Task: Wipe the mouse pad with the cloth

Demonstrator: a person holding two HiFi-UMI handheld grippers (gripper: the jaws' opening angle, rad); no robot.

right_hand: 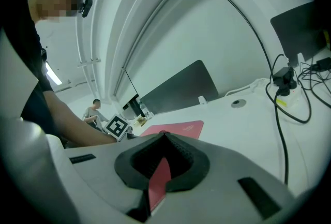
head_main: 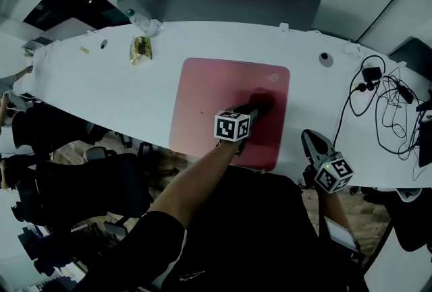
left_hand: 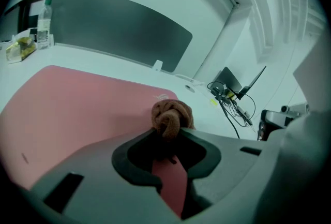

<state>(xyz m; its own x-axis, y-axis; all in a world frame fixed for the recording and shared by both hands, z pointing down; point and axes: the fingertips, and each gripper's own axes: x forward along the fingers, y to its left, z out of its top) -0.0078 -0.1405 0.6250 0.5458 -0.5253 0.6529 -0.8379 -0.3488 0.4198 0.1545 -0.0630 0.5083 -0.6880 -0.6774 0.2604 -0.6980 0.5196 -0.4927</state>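
A pink mouse pad (head_main: 216,105) lies on the white table (head_main: 101,81). My left gripper (head_main: 255,110) reaches over the pad's right part, shut on a bunched brown cloth (head_main: 262,102) that rests on the pad. In the left gripper view the cloth (left_hand: 171,117) is pinched at the jaw tips (left_hand: 170,134), with the pad (left_hand: 72,109) spread out to the left. My right gripper (head_main: 310,139) hovers by the table's front edge, right of the pad, jaws shut on nothing (right_hand: 164,136). From the right gripper view the pad (right_hand: 178,127) lies ahead.
Tangled black cables and plugs (head_main: 378,98) cover the table's right end. A water bottle (head_main: 140,21) and a snack packet (head_main: 140,49) sit at the back left. A grey partition (head_main: 223,4) runs along the far edge. Dark chairs (head_main: 74,176) stand below left.
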